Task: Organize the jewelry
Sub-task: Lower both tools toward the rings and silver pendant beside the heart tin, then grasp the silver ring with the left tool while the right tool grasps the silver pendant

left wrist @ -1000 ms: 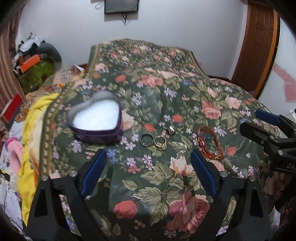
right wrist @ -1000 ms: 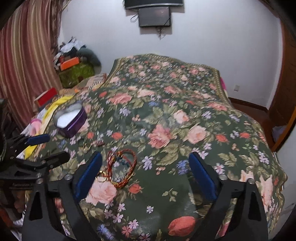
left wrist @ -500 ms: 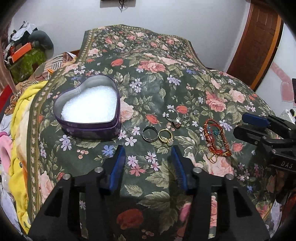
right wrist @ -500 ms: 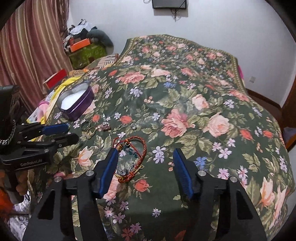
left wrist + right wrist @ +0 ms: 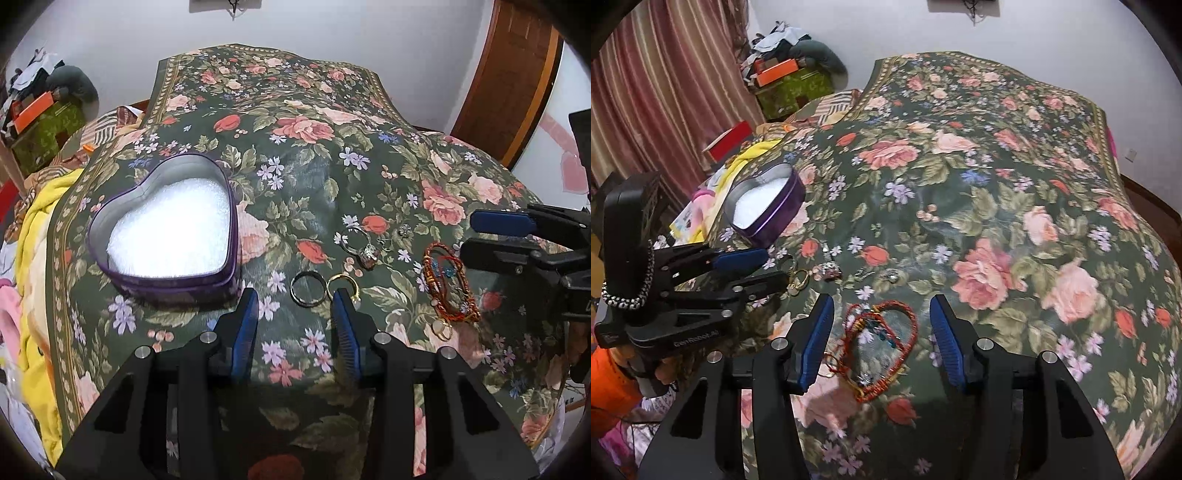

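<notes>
We see a dark ring [image 5: 306, 290] and a gold ring [image 5: 343, 286] lying side by side on the floral bed cover [image 5: 314, 155], right of the purple heart-shaped tin [image 5: 168, 236] with its white lining. Our left gripper [image 5: 295, 301] has its fingers narrowly parted around the dark ring, holding nothing; the right fingertip reaches the gold ring. Our right gripper [image 5: 881, 310] is parted wider, empty, astride the red braided bracelet [image 5: 882, 343]

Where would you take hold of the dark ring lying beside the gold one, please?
The dark ring lies flat on the bedspread, so I would come from above with the left gripper, one finger inside the band, one outside, pinching its left rim, away from the gold ring.
</notes>
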`<action>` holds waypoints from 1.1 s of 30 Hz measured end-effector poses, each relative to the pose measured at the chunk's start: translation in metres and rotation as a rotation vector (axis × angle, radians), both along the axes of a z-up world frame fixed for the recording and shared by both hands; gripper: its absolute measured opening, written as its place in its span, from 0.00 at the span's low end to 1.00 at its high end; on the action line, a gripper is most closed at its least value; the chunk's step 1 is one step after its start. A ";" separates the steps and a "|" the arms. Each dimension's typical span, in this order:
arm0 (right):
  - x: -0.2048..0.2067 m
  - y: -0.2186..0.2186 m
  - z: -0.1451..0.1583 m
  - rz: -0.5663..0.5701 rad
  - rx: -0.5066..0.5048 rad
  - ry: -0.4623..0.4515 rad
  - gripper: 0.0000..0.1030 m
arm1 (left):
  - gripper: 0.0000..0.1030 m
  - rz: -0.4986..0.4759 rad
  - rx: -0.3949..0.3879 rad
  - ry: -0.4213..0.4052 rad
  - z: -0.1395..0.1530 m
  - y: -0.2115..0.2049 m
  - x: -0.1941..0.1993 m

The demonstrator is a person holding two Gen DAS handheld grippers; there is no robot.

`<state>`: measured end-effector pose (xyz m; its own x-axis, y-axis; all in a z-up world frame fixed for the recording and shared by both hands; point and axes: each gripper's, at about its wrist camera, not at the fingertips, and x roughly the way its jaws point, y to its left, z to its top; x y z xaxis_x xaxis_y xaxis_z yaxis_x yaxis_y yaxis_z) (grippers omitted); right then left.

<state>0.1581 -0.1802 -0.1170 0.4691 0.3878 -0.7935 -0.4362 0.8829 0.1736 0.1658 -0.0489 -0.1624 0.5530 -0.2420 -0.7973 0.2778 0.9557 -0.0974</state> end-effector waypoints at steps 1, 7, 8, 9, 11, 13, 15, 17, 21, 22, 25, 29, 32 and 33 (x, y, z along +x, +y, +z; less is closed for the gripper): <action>0.001 0.002 0.000 0.006 -0.003 0.004 0.47 | 0.39 -0.002 0.003 -0.001 0.000 0.000 0.001; 0.008 0.016 -0.004 0.060 -0.026 0.029 0.42 | 0.24 -0.022 0.023 -0.006 -0.002 -0.003 0.009; 0.010 0.018 -0.004 0.067 -0.028 0.033 0.40 | 0.21 -0.023 0.021 -0.007 -0.002 -0.003 0.009; 0.012 0.020 -0.005 0.078 -0.032 0.040 0.39 | 0.20 -0.023 0.021 -0.007 -0.003 -0.003 0.010; 0.016 0.025 -0.007 0.090 -0.036 0.047 0.36 | 0.20 -0.025 0.011 -0.009 -0.002 -0.002 0.010; 0.018 0.030 -0.009 0.106 -0.039 0.057 0.36 | 0.20 -0.027 0.008 -0.012 -0.002 -0.002 0.010; 0.019 0.037 -0.012 0.124 -0.046 0.063 0.35 | 0.20 -0.028 0.001 -0.013 -0.002 -0.001 0.009; 0.020 0.042 -0.014 0.136 -0.059 0.061 0.35 | 0.20 -0.031 -0.008 -0.014 -0.001 0.000 0.008; 0.025 0.049 -0.020 0.145 -0.071 0.075 0.31 | 0.20 -0.032 -0.012 -0.020 -0.001 -0.001 0.005; 0.026 0.050 -0.021 0.145 -0.072 0.079 0.29 | 0.20 -0.033 -0.014 -0.021 -0.001 0.000 0.004; 0.030 0.053 -0.022 0.141 -0.074 0.074 0.27 | 0.20 -0.036 -0.026 -0.023 0.000 0.000 0.002; 0.033 0.056 -0.024 0.138 -0.088 0.070 0.18 | 0.20 -0.034 -0.037 -0.025 0.000 0.001 0.001; 0.033 0.056 -0.024 0.134 -0.092 0.063 0.14 | 0.20 -0.028 -0.045 -0.028 0.001 0.003 0.000; 0.032 0.055 -0.023 0.133 -0.090 0.063 0.14 | 0.20 -0.026 -0.047 -0.029 0.001 0.004 0.000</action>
<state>0.1904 -0.1251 -0.1401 0.3667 0.3691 -0.8539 -0.5409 0.8315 0.1271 0.1660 -0.0453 -0.1616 0.5690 -0.2933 -0.7682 0.3059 0.9427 -0.1333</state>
